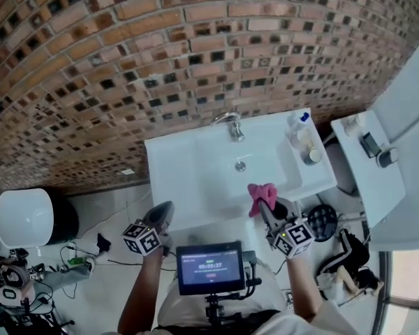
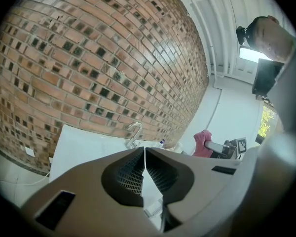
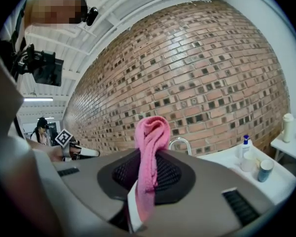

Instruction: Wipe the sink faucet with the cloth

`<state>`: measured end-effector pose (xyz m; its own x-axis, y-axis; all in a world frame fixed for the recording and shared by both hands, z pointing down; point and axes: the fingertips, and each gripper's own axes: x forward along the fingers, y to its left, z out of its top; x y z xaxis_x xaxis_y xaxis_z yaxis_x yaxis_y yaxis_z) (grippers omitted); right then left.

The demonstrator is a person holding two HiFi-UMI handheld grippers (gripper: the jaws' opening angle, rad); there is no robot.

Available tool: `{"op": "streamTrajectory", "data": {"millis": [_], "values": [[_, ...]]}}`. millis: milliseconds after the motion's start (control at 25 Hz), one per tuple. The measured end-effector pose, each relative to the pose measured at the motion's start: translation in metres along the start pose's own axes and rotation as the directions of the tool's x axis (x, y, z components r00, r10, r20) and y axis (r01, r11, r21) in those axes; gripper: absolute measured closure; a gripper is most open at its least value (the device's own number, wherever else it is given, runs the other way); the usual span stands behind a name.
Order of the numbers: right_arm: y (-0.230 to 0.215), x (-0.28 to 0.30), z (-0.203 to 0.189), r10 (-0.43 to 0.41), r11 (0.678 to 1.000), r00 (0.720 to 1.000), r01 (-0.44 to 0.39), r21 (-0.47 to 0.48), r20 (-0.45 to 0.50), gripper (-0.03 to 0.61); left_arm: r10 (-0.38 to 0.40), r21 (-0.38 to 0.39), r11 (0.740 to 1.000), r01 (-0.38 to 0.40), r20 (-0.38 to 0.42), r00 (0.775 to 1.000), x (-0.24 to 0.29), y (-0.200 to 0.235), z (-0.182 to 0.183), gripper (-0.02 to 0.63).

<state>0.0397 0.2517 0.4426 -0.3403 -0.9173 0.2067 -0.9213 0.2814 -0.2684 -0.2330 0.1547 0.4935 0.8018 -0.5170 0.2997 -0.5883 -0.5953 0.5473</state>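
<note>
The pink terry cloth [image 1: 262, 195] [image 3: 150, 152] is bunched and pinched between the closed jaws of the right gripper [image 1: 265, 204] [image 3: 148, 181]. Its folded top stands above the jaw tips and a tail hangs down between them. In the head view the cloth hovers over the front right part of the white rectangular sink [image 1: 169, 187], just inside its front edge.

The curved chrome faucet [image 1: 230, 123] [image 2: 134, 132] [image 3: 180, 143] rises at the middle of the sink's back edge, close against the red-brown brick wall [image 1: 195, 47]. It is well apart from the cloth. The open white basin and its round metal drain [image 1: 240, 165] lie between the two.

The left gripper [image 1: 164, 211] [image 2: 144, 154] sits near the sink's front edge, left of centre. Its jaws are brought together at the tips and grip nothing.

The sink's right ledge is crowded: a white bottle with a blue cap [image 1: 302, 119] stands at the back and a small cup [image 1: 311, 156] in front of it, both near the right rim. Past that rim stands a white side shelf [image 1: 366, 176]. To the sink's left the floor runs open as far as a white toilet [image 1: 24, 217].
</note>
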Motion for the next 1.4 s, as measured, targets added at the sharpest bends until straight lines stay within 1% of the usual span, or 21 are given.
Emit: {"op": "streamTrajectory", "data": {"millis": [320, 400, 520, 640, 760, 880, 1000, 1120, 1240, 1400], "values": [[-0.014, -0.051, -0.047, 0.067, 0.998, 0.996, -0.066, 0.025, -0.052, 0.511, 0.069, -0.005, 0.998, -0.069, -0.003, 0.998, -0.009, -0.049, -0.049, 0.62], [-0.02, -0.057, -0.058, 0.087, 0.996, 0.994, -0.085, 0.024, -0.063, 0.511, 0.103, -0.017, 0.995, -0.103, 0.01, 0.995, -0.013, -0.055, -0.06, 0.62], [-0.024, -0.055, -0.064, 0.091, 0.996, 0.993, -0.09, 0.01, -0.077, 0.511, 0.138, -0.037, 0.99, -0.137, 0.047, 0.989, -0.021, -0.059, -0.063, 0.62], [-0.027, -0.059, -0.063, 0.089, 0.996, 0.992, -0.09, -0.008, -0.089, 0.511, 0.136, -0.043, 0.99, -0.133, 0.074, 0.988, -0.023, -0.073, -0.063, 0.62], [-0.029, -0.053, -0.056, 0.093, 0.995, 0.993, -0.095, -0.02, -0.075, 0.511, 0.148, -0.031, 0.989, -0.146, 0.076, 0.986, -0.026, -0.079, -0.061, 0.62], [-0.017, -0.04, -0.054, 0.088, 0.996, 0.995, -0.089, -0.012, -0.047, 0.511, 0.145, -0.007, 0.989, -0.145, 0.067, 0.987, -0.041, -0.074, -0.057, 0.62], [-0.004, -0.028, -0.054, 0.09, 0.996, 0.996, -0.09, -0.005, -0.012, 0.511, 0.157, 0.012, 0.987, -0.158, 0.085, 0.984, -0.058, -0.064, -0.047, 0.62], [0.007, -0.019, -0.06, 0.097, 0.995, 0.995, -0.097, -0.02, -0.018, 0.511, 0.155, 0.021, 0.987, -0.158, 0.096, 0.983, -0.065, -0.056, -0.04, 0.62], [0.012, -0.016, -0.066, 0.084, 0.996, 0.995, -0.085, -0.021, -0.044, 0.511, 0.137, 0.018, 0.99, -0.139, 0.089, 0.987, -0.066, -0.05, -0.04, 0.62], [0.011, -0.012, -0.07, 0.056, 0.998, 0.997, -0.057, -0.02, -0.049, 0.511, 0.081, -0.034, 0.996, -0.078, 0.099, 0.992, -0.065, -0.041, -0.039, 0.621]]}}
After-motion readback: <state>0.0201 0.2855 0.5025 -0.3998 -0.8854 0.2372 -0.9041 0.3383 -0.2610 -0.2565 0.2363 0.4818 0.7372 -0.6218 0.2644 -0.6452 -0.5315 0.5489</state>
